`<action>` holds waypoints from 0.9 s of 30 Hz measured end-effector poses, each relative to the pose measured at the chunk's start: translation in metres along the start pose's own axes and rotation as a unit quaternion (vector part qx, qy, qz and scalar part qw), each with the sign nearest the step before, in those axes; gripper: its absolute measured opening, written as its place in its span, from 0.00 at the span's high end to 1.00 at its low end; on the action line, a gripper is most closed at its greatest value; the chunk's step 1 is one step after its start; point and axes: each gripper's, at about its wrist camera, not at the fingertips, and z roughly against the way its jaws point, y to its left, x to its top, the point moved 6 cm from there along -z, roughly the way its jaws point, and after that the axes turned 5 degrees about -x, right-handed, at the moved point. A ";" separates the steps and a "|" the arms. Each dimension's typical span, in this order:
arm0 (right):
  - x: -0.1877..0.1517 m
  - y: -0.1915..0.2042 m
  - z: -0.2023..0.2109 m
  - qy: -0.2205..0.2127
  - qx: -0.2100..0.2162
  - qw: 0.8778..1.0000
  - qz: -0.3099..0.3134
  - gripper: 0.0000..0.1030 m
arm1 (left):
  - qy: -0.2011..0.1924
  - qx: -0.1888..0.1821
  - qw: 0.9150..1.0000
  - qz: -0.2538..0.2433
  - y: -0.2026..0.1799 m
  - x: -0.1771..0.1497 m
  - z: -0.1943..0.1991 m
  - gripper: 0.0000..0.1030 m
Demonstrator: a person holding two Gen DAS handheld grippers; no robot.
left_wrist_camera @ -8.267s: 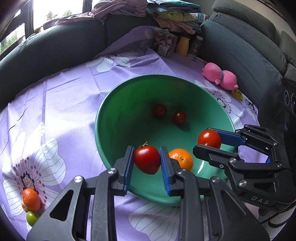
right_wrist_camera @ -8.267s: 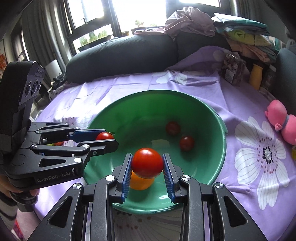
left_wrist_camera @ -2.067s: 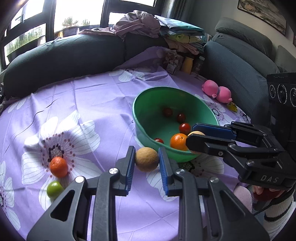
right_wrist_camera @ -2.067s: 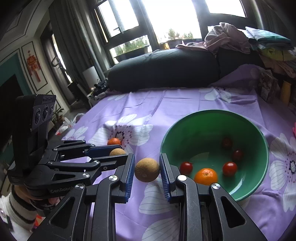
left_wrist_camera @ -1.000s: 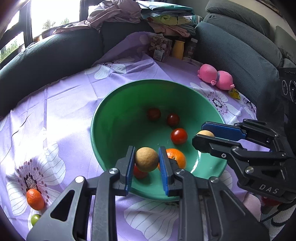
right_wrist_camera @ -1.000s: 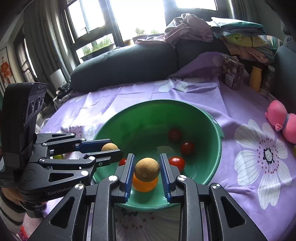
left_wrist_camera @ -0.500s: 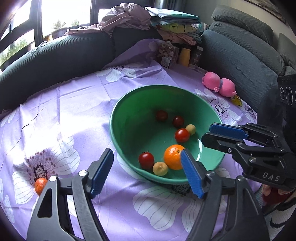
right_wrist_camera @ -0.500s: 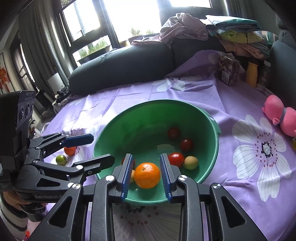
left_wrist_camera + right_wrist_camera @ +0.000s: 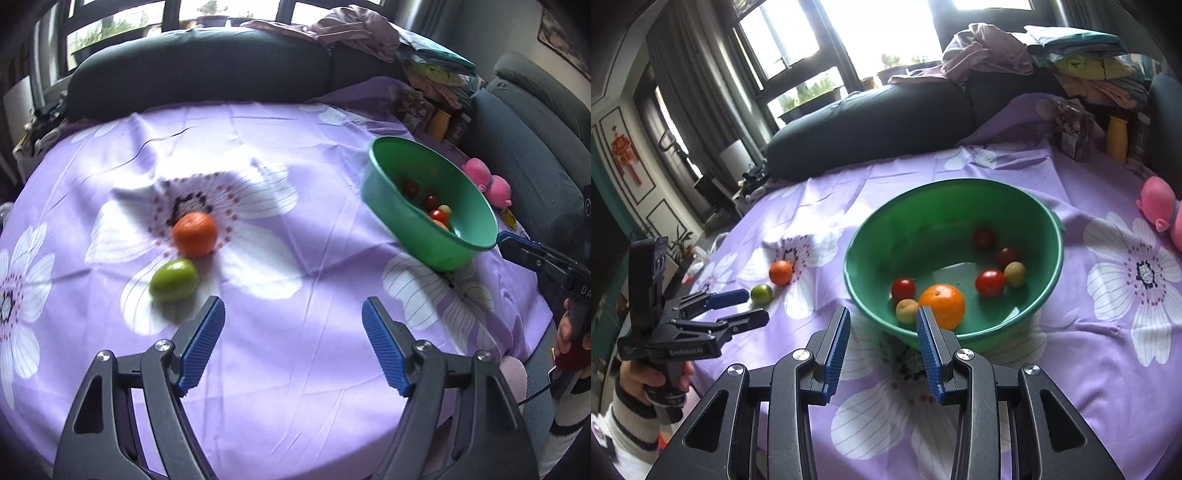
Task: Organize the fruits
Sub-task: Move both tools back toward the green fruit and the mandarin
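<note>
Only right wrist view shows bowl's [image 9: 1049,236] 7 fruits.

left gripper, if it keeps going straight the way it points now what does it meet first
Probably only the purple cloth. The open left gripper aims between the fruits: the green fruit and orange lie left of its line, the green bowl well right.

My left camera looks low across the cloth [image 9: 295,177], the bowl [image 9: 384,206] far right. My right camera faces the bowl [image 9: 871,251] closely. Both share it.
</note>
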 end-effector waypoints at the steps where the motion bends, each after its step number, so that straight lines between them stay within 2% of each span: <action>1: -0.003 0.006 -0.001 0.004 0.005 1.000 0.007 0.64 | -0.001 0.003 1.000 0.013 0.009 -0.006 0.007 0.25; 4: -0.012 0.026 -0.007 0.017 0.020 0.999 0.027 0.64 | -0.003 0.017 0.999 0.044 0.032 -0.024 0.022 0.25; 7: -0.019 0.046 -0.016 0.031 0.036 0.998 0.044 0.64 | -0.006 0.015 0.997 0.074 0.048 -0.038 0.035 0.25; 11: -0.025 0.072 -0.028 0.047 0.056 0.996 0.058 0.64 | -0.015 0.017 0.996 0.090 0.057 -0.045 0.045 0.25; 18: -0.037 0.110 -0.047 0.076 0.071 0.990 0.096 0.64 | -0.025 0.006 0.996 0.088 0.060 -0.043 0.045 0.25; 27: -0.034 0.137 -0.065 0.091 0.075 0.986 0.121 0.63 | -0.032 -0.001 0.996 0.078 0.069 -0.028 0.039 0.25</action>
